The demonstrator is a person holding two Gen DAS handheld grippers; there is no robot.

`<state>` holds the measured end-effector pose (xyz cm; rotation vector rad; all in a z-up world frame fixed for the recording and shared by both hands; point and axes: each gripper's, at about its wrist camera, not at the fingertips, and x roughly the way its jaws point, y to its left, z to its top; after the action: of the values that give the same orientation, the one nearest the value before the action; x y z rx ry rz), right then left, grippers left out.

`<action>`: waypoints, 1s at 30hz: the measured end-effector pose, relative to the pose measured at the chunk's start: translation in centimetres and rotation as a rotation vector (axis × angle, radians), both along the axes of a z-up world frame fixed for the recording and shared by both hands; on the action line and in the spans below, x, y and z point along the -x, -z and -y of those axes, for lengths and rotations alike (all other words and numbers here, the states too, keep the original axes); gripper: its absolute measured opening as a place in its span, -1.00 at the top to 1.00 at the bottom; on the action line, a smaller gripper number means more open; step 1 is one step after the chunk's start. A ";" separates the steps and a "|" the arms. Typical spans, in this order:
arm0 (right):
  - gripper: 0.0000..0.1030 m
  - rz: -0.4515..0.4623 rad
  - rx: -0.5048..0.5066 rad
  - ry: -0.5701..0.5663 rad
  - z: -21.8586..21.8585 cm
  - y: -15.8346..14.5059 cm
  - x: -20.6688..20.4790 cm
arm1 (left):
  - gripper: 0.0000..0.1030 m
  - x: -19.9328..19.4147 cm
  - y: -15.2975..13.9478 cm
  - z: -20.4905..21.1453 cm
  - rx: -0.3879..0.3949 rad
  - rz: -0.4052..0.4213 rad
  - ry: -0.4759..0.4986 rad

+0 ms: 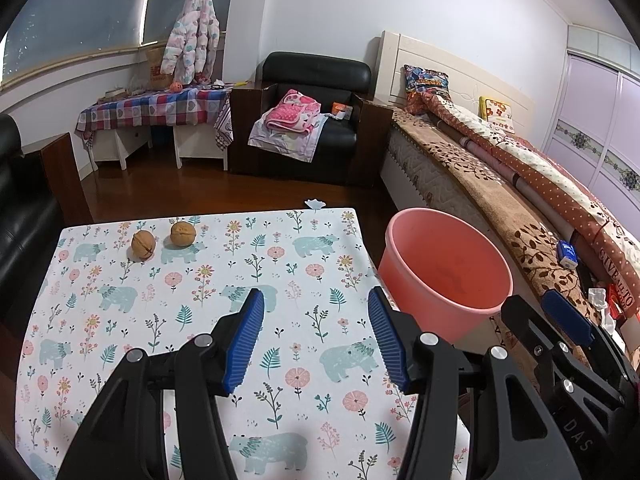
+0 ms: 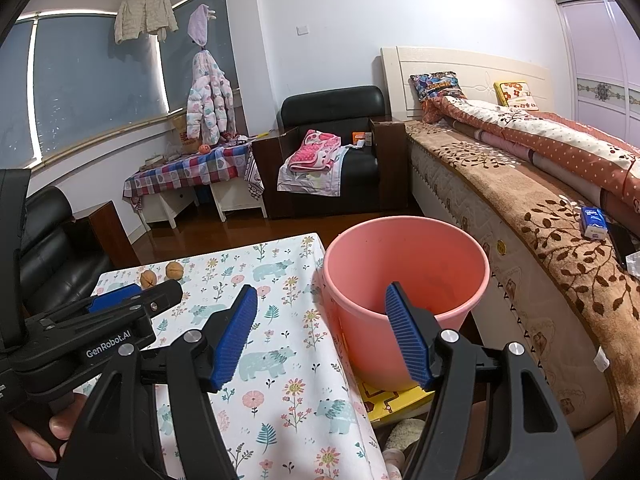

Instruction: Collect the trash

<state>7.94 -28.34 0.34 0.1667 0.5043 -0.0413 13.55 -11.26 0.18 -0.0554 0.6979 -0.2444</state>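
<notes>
Walnuts, two of them: left walnut (image 1: 143, 244) and right walnut (image 1: 183, 234) side by side, upper left of left wrist frame, on floral surface (image 1: 280, 280). Both sit far end, well ahead and left of left gripper (image 1: 316, 336); roundish, no real long axis. Left gripper fingers spread wide, nothing between. Right gripper (image 2: 320, 334) same, fingers released, empty, aimed more at pink bucket (image 1: 446, 276). Bucket just beside surface's right edge, looks empty apart from faint smudge on bottom. Left hand nearer nuts, I'd guess it goes first.
</notes>
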 end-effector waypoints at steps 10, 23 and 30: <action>-0.30 0.008 0.006 -0.004 0.0 -0.3 0.1 | -0.04 1.0 -1.2 0.2 -0.024 0.046 -0.012; -0.30 0.011 0.019 -0.023 -0.5 -0.6 0.2 | -0.04 2.0 -2.6 0.4 -0.039 0.096 -0.029; -0.30 0.011 0.021 -0.024 -0.5 -0.6 0.3 | -0.04 2.1 -2.5 0.3 -0.038 0.096 -0.029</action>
<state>7.68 -27.80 0.95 0.1402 0.4943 -0.0221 11.45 -11.54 2.68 -0.0175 0.6060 -0.2044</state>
